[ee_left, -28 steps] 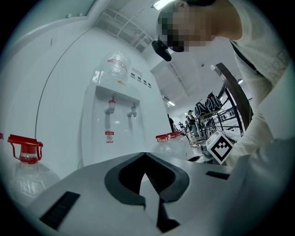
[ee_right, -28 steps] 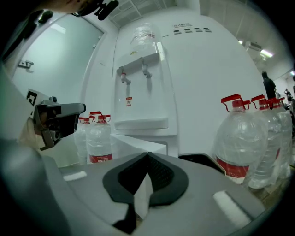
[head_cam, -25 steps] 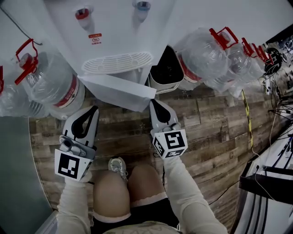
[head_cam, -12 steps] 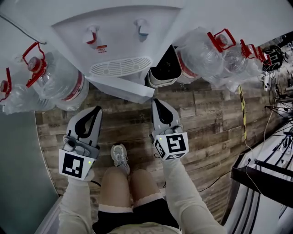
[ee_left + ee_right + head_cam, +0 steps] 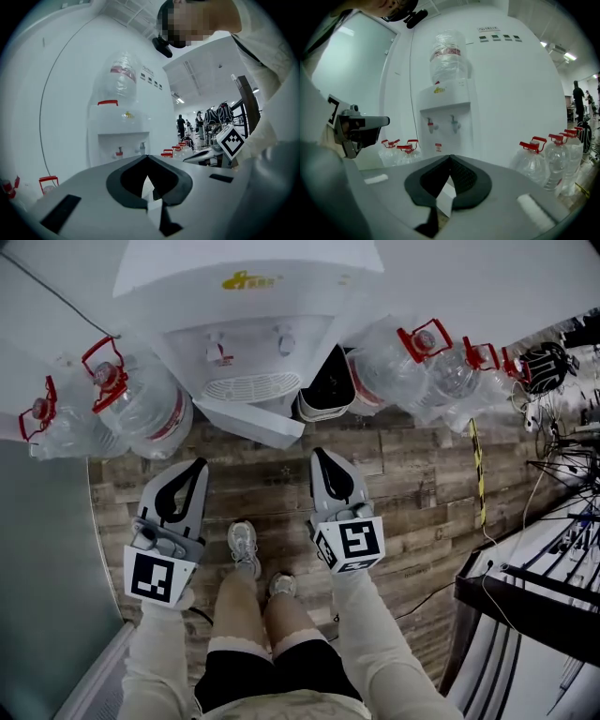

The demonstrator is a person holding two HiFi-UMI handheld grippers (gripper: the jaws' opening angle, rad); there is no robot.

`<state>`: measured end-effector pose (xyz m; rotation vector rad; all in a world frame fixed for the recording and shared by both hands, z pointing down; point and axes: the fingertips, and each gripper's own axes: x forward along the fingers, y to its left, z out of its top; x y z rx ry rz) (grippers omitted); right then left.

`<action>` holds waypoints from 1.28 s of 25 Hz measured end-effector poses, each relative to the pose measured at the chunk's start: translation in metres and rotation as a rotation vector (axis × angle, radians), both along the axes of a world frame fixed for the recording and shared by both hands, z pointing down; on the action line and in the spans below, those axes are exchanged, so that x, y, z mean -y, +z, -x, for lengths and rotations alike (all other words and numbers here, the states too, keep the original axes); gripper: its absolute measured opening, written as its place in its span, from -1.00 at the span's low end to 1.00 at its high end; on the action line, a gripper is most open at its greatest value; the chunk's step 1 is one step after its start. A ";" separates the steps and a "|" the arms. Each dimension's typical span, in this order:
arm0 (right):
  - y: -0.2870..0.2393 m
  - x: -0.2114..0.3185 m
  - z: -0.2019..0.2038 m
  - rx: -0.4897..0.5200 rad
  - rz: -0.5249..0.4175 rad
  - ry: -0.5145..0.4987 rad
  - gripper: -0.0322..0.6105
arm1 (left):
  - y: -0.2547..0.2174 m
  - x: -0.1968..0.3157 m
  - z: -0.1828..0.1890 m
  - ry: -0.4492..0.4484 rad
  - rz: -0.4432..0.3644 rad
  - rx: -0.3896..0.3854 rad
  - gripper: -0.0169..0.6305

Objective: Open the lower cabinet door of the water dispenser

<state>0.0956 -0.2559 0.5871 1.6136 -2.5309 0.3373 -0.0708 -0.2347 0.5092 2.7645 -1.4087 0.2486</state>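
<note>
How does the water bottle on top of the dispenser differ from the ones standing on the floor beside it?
The bottle on top sits high on the water dispenser, alone; the floor bottles stand in groups on both sides of it. The floor bottles have red caps with red carry handles; the bottle on top shows none at its upper end. Both kinds are clear plastic with a red label band.

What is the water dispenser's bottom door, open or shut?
Open. The lower cabinet door sticks out at an angle from the front of the water dispenser, over the wooden floor.
</note>
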 end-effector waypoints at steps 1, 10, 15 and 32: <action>-0.015 -0.004 -0.001 0.001 -0.001 0.000 -0.87 | -0.014 -0.005 0.000 -0.004 0.000 0.003 -0.94; -0.133 -0.041 0.004 -0.028 -0.035 -0.040 -0.87 | -0.118 -0.043 0.007 -0.050 -0.018 0.006 -0.95; -0.191 -0.065 0.006 -0.036 -0.048 -0.053 -0.87 | -0.171 -0.065 0.007 -0.064 -0.034 0.015 -0.95; -0.335 -0.131 -0.013 -0.020 -0.126 -0.011 -0.87 | -0.312 -0.125 0.003 -0.036 -0.175 0.009 -0.95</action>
